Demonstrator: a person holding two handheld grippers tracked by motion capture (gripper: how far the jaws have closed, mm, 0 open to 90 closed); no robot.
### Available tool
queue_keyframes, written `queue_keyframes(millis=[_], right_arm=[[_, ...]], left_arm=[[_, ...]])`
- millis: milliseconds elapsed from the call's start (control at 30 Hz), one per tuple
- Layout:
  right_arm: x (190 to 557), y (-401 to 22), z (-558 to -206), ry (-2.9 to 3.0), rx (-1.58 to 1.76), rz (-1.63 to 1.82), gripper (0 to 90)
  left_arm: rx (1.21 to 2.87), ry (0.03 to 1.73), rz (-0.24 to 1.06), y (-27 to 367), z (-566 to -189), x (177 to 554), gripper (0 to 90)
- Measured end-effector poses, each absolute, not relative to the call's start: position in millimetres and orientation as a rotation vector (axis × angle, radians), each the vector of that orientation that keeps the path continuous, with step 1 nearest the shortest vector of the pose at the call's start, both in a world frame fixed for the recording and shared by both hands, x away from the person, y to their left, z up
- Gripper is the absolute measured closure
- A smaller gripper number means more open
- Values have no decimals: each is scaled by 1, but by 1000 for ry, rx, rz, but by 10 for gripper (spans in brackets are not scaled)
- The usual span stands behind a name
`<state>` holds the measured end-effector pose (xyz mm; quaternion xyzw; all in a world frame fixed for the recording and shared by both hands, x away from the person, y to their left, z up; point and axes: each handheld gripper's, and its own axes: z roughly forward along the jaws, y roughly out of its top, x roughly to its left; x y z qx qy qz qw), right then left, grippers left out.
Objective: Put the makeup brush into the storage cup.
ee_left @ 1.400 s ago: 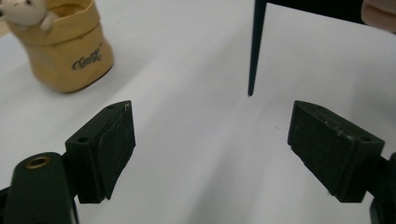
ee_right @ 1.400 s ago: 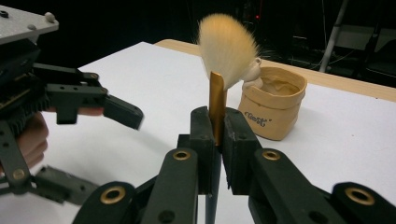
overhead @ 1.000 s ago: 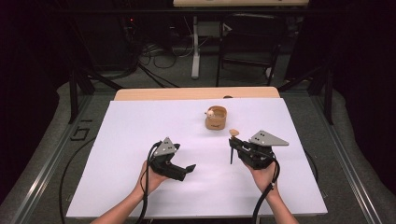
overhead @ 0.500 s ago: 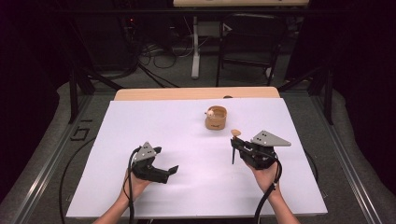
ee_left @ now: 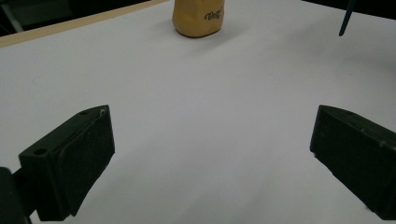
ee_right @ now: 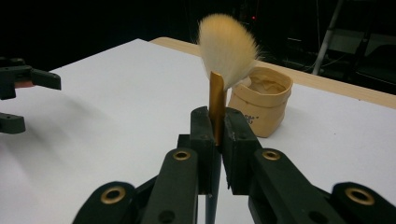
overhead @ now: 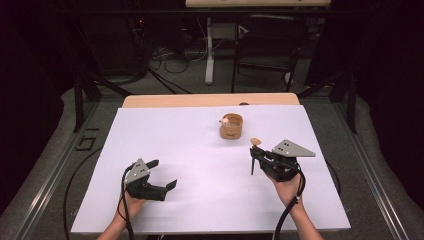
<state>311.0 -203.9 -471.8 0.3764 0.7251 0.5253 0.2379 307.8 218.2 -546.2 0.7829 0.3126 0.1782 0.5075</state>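
My right gripper (overhead: 258,154) (ee_right: 216,133) is shut on a makeup brush (overhead: 254,150). It holds the brush upright by the gold ferrule (ee_right: 216,105), with the pale bristles (ee_right: 227,44) on top and the dark handle pointing down above the table. A small tan pouch (overhead: 231,126) (ee_right: 262,103) (ee_left: 198,18) stands upright behind it, toward the table's far side. My left gripper (overhead: 163,173) (ee_left: 212,158) sits low at the near left with its jaws wide open and nothing between them. It faces the pouch, and the brush's handle tip (ee_left: 345,22) appears in the left gripper view at the upper right.
A white sheet (overhead: 190,150) covers the table, leaving a wooden strip (overhead: 210,100) bare along the far edge. Cables trail from both grippers over the near edge. Beyond the table are dark floor, stands and a chair (overhead: 265,55).
My left gripper has moved left and nearer to the table's front edge, staying open. The right gripper and its brush have kept still.
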Motion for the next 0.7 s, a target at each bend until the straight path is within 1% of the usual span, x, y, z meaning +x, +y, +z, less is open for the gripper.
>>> queue_keyframes(millis=[467, 700], right_arm=[[314, -211, -470, 1971, 1041, 1431, 840], [318, -211, -469, 1988, 1040, 1418, 841]], left_arm=[[1848, 776, 475, 248, -550, 300, 0], [1831, 786, 476, 254, -551, 301, 0]])
